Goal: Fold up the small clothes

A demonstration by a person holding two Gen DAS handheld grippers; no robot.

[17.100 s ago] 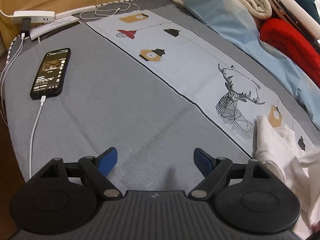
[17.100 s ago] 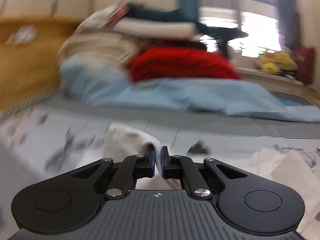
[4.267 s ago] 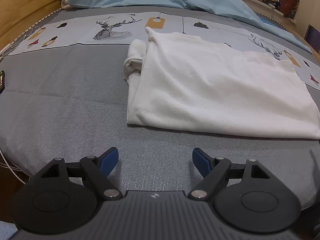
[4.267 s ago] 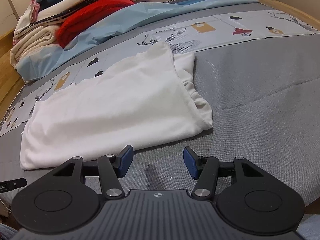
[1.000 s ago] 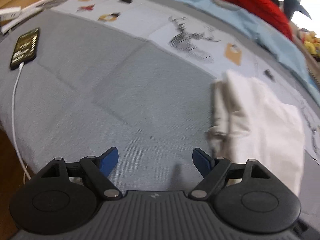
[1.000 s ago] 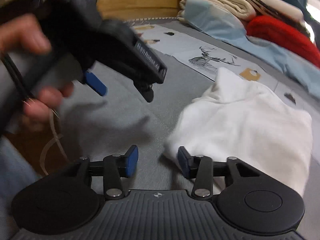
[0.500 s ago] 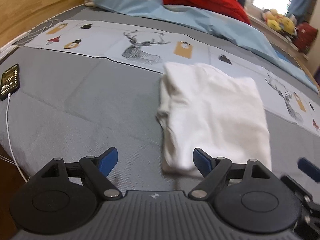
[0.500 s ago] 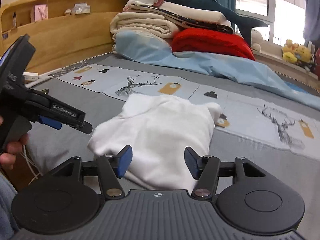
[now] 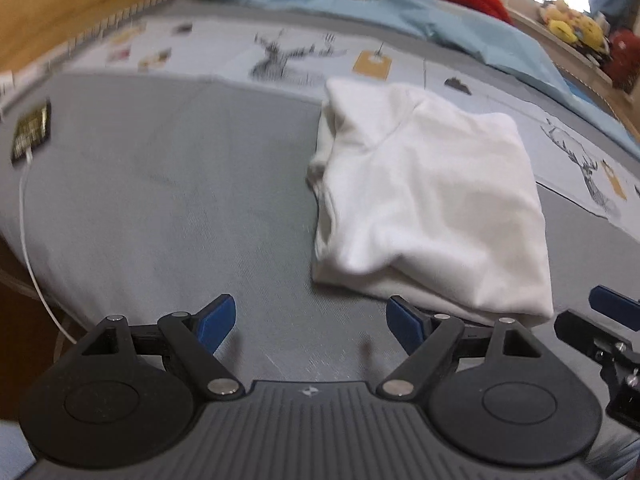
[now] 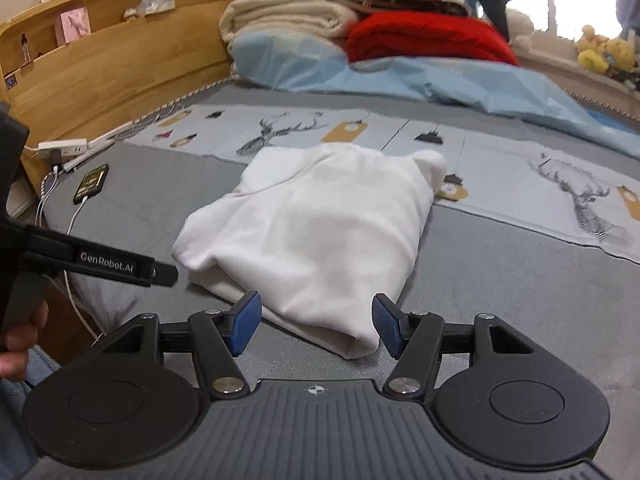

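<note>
Now I have the right tongs [image 10: 316,326] spread, jaws just opened and empty beside the white garment [image 10: 320,236], folded smaller on the bed [image 10: 520,280]; left tongs [image 9: 310,322] spread, empty.

This is a bedroom in a home. The work surface is a bed [image 10: 520,280] covered in a grey spread with a pale printed band of deer heads and lanterns. A curved wooden headboard [image 10: 120,68] with a built-in shelf holds small keepsakes and a pink card. Folded blankets [image 10: 288,20] in cream and red are stacked at the head above a light blue quilt [image 10: 440,80]. A phone [image 10: 92,184] lies charging on the spread, its cable running to a power strip [image 10: 64,147]. Stuffed toys [image 10: 604,56] sit on a ledge by a bright window.
</note>
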